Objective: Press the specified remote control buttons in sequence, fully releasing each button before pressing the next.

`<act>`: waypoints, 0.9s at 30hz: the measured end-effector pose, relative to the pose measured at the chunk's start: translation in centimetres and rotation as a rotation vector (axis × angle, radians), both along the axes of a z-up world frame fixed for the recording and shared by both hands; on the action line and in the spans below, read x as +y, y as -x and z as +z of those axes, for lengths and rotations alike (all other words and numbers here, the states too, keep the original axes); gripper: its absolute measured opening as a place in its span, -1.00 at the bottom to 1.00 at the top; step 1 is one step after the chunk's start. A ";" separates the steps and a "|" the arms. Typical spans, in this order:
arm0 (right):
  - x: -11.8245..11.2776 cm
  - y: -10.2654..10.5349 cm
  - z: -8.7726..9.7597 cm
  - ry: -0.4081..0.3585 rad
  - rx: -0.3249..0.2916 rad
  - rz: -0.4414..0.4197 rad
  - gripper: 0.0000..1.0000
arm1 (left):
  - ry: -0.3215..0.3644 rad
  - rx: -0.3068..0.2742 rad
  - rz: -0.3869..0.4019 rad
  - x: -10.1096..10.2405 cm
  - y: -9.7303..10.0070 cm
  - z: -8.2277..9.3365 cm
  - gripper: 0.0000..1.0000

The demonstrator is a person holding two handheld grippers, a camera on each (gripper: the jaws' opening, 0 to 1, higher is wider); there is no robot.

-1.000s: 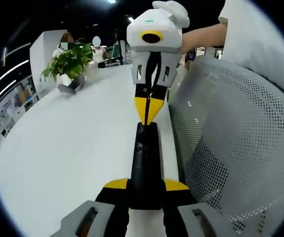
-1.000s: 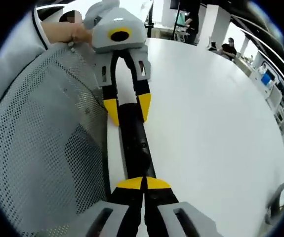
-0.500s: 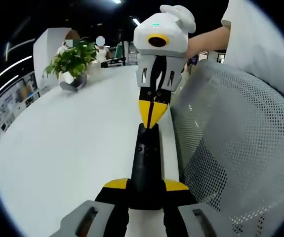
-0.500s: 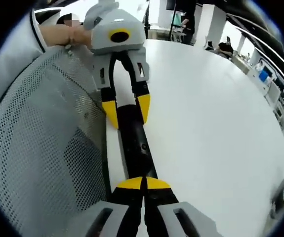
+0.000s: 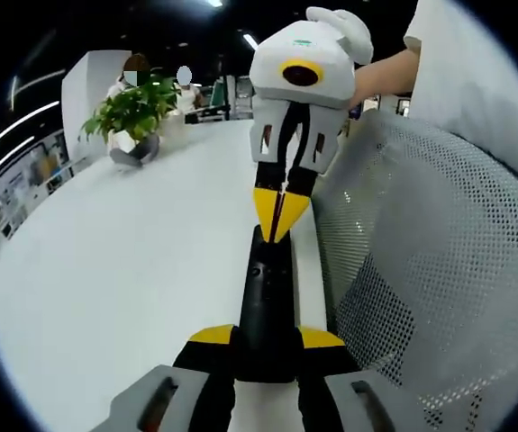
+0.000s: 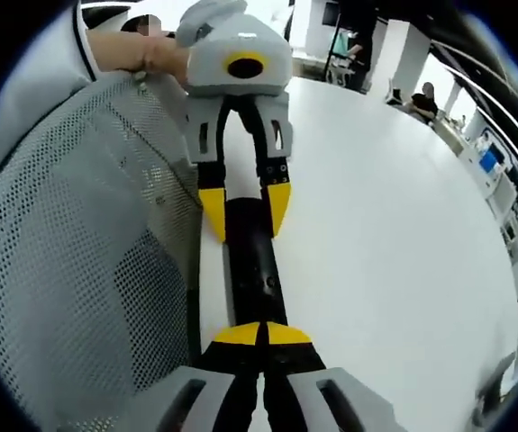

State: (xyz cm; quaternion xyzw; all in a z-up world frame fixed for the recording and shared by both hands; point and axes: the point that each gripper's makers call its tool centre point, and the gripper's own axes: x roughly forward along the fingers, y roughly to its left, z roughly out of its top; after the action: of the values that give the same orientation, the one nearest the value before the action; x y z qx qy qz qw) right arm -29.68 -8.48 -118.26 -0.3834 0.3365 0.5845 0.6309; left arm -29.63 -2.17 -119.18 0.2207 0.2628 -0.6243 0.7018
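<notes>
While we look along the left gripper [image 5: 265, 337], we see its two yellow-tipped jaws pinching the near end of a long black remote control [image 5: 266, 292], one tip pressed against each side. The remote lies lengthwise along the right-hand edge of a broad white table [image 5: 123, 279], running away from us parallel to that edge. Just beyond that edge stands a grey mesh chair back [image 5: 430, 270], close beside the remote. At the remote's far end, the right gripper [image 5: 280, 219] comes down from above, its white body tilted, its two yellow tips pressed together into a single point that reaches the remote's top face; we cannot tell whether the point is pressing on it or just above it. A person's bare forearm [image 5: 380, 72] and white sleeve reach in behind that gripper. Near the table's far left corner sits a leafy green potted plant [image 5: 131, 112], well apart from the remote. Looking along the right gripper [image 6: 262, 335], we see its yellow tips closed side by side over the remote control [image 6: 251, 261], which lies along the table [image 6: 394, 234] edge next to the mesh chair back [image 6: 78, 243]. At the remote's far end the left gripper [image 6: 243, 209] straddles it, one yellow tip on each side of the black body. A hand [image 6: 164, 56] holds that gripper from behind.
</notes>
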 end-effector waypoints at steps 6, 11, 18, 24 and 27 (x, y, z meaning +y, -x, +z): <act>0.0 -0.1 0.0 0.028 0.002 0.013 -1.00 | 0.000 0.001 0.001 0.0 0.0 0.0 -0.52; 0.0 0.3 0.3 -0.045 0.101 -0.057 -1.00 | 0.004 0.003 0.007 0.0 0.0 0.0 -0.52; 0.4 -0.2 0.2 -0.050 0.073 -0.049 -0.84 | 0.007 0.005 0.014 -0.1 0.0 0.0 -0.52; 0.3 0.1 0.1 -0.023 0.033 0.008 -0.84 | 0.007 0.003 0.014 -0.1 -0.1 0.0 -0.52; 0.4 0.2 0.0 0.012 0.007 0.053 -0.85 | 0.003 0.000 0.013 -0.1 0.0 0.0 -0.52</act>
State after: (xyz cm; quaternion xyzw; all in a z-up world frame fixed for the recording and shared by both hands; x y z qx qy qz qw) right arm -29.87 -8.06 -118.25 -0.3939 0.3317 0.6004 0.6118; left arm -29.59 -2.28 -119.19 0.2179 0.2635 -0.6200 0.7062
